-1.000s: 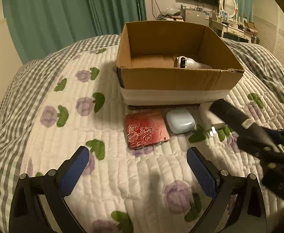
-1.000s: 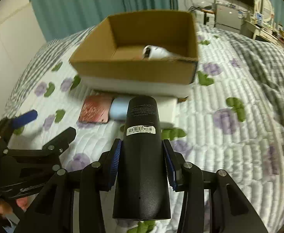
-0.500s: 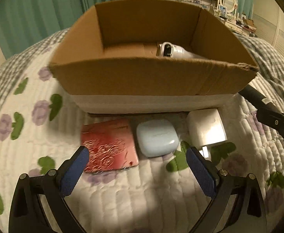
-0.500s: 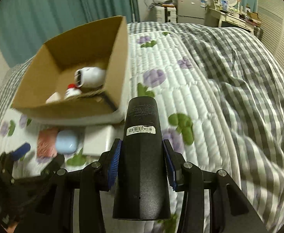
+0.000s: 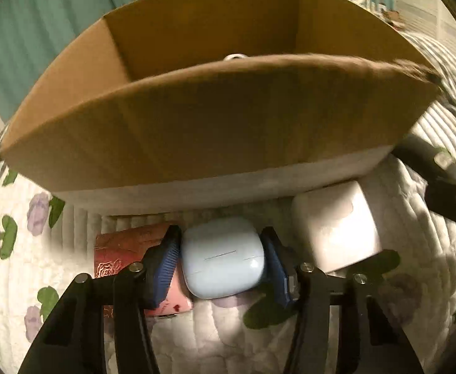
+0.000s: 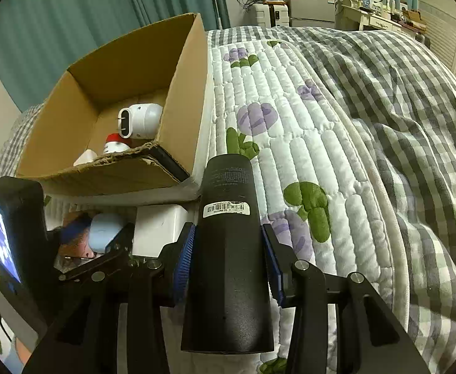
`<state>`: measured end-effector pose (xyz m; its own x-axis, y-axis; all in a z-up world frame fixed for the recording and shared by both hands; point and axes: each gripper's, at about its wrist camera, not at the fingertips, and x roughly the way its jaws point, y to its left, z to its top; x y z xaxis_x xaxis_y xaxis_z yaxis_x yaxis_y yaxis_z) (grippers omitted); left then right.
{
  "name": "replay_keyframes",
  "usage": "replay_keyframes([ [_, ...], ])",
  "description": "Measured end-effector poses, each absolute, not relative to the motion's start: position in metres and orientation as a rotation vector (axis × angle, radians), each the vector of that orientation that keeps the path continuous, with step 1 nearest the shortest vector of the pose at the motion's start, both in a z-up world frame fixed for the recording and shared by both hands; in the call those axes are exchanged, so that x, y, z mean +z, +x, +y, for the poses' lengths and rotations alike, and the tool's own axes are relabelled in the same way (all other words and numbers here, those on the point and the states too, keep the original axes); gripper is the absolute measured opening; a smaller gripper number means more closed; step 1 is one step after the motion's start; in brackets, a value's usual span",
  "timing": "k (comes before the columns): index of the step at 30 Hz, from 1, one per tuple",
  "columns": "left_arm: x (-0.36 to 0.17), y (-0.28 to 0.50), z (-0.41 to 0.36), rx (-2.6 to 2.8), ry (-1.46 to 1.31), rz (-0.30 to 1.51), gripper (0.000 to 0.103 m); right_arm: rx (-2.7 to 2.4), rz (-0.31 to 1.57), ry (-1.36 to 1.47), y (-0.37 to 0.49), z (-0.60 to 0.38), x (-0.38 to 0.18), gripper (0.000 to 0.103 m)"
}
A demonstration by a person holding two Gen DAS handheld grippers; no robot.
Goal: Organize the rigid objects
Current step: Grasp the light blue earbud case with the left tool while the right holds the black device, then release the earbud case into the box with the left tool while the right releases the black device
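My left gripper (image 5: 221, 261) is closed around a pale blue earbud case (image 5: 223, 257) that lies on the quilt in front of the cardboard box (image 5: 215, 118). Its blue pads touch both sides of the case. A red patterned card (image 5: 125, 246) lies to the left and a white square charger (image 5: 337, 227) to the right. My right gripper (image 6: 228, 261) is shut on a black cylinder (image 6: 228, 237), held right of the box (image 6: 112, 93). The box holds a white plug adapter (image 6: 140, 120) and a red-capped item (image 6: 115, 143).
The bed has a white floral quilt (image 6: 290, 131) and a grey checked blanket (image 6: 399, 109) to the right. Green curtains (image 6: 72, 15) hang behind the box. A desk and appliances (image 6: 315, 3) stand at the far wall.
My left gripper moved forward to the box front and closed around the blue earbud case. My right gripper kept hold of the black cylinder and shifted slightly.
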<state>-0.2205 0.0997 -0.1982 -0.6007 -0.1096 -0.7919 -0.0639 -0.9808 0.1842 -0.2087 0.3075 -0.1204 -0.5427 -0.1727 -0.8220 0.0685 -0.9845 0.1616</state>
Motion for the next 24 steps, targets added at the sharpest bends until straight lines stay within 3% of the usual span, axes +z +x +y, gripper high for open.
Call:
replay_keyframes([
  [13, -0.168, -0.183, 0.085, -2.82, 1.399, -0.183, 0.054, -2.745, -0.118, 1.303, -0.183, 0.31, -0.1, 0.041],
  [24, -0.092, -0.143, 0.069, -2.936, 1.245, -0.092, 0.054, -2.79, -0.074, 1.162, -0.152, 0.299, -0.049, 0.041],
])
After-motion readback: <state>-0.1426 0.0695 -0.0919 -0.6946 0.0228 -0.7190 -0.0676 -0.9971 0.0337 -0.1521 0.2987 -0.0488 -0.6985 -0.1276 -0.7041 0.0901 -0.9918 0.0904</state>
